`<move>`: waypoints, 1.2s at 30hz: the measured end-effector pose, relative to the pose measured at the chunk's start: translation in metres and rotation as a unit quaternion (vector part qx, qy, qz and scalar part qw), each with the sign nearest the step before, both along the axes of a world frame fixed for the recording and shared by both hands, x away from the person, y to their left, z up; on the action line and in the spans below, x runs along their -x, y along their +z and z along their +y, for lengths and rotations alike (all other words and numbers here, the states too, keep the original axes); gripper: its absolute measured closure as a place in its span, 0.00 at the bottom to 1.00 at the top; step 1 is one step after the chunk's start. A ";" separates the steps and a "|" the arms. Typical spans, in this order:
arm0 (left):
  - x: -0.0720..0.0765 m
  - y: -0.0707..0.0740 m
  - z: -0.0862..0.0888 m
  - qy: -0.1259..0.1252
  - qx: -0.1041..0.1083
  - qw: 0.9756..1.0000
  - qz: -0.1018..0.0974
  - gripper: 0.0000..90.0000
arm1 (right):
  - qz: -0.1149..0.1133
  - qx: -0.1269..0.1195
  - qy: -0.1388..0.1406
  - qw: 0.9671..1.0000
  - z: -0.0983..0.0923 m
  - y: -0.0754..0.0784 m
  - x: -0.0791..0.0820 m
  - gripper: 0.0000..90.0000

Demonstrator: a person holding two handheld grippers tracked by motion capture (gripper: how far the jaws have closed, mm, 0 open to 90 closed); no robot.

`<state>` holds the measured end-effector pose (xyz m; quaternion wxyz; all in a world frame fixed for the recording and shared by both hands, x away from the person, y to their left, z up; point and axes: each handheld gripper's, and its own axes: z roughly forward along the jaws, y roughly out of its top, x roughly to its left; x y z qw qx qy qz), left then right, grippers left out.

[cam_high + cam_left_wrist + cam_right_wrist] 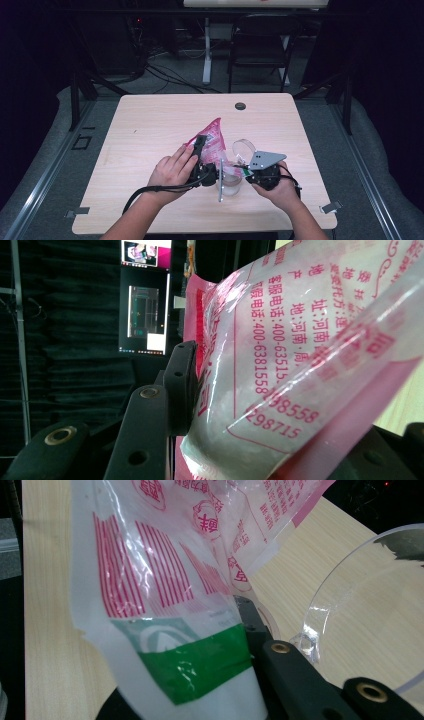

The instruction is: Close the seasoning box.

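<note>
High view: at frame centre, the left gripper [200, 150] clamps the pink plastic bag [212, 140] above the wooden table [150, 130]; the right gripper [245, 171] pinches the bag's corner beside a clear cup [231, 184].

Left gripper view: the bag [300, 355] sits squeezed between the jaws, right of centre.

Right gripper view: the jaws are clamped on the bag's green-striped edge [200, 665], lower centre.

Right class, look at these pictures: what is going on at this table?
A person works at a wooden table with a gripper in each hand. Both grippers clamp one pink-printed plastic bag with white contents: the left gripper grips its body, the right gripper pinches a corner with a green band. The bag is held up over a clear container whose round lid stands open.
</note>
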<state>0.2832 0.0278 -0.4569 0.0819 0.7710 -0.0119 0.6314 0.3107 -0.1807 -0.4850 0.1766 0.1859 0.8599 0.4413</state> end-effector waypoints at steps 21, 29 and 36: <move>0.002 0.001 -0.002 0.003 -0.004 1.000 0.000 0.68 | 0.001 0.004 0.000 1.000 0.001 -0.001 0.000 1.00; 0.002 0.001 -0.002 -0.001 -0.004 1.000 -0.002 0.68 | 0.001 0.006 -0.001 1.000 0.000 -0.002 0.000 1.00; 0.001 0.001 -0.003 0.003 -0.008 1.000 -0.001 0.70 | -0.002 0.006 -0.004 1.000 -0.001 -0.001 0.001 1.00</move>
